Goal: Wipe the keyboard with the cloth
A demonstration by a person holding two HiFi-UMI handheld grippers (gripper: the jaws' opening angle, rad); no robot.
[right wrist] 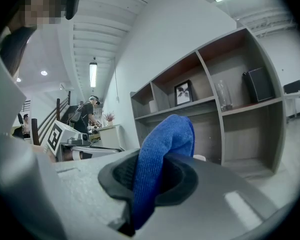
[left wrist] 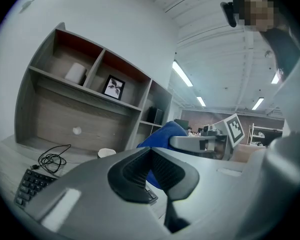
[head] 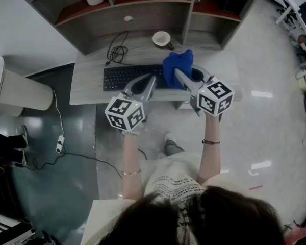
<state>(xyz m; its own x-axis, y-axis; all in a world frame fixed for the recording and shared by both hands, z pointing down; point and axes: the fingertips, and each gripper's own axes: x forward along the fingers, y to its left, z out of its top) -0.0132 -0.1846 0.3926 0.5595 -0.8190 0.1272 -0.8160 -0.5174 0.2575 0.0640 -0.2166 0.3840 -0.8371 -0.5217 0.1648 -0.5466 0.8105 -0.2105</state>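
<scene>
Blue cloth (right wrist: pixel 165 149) pinched in right gripper (head: pixel 187 80) over right end of keyboard (head: pixel 125 77); left gripper (left wrist: pixel 150 169) pressed together, empty. Wiping looks unstarted; next, lower cloth onto keys.

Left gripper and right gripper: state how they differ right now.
The left gripper's jaws are shut on nothing; the right gripper's jaws clamp the blue cloth. The left gripper is over the keyboard; the right gripper is at its cloth-covered right end. Both point toward the shelves.

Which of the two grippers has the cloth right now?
The right gripper: its jaws are clamped on the blue cloth. The left gripper has its jaws shut on nothing, over the black keyboard.
</scene>
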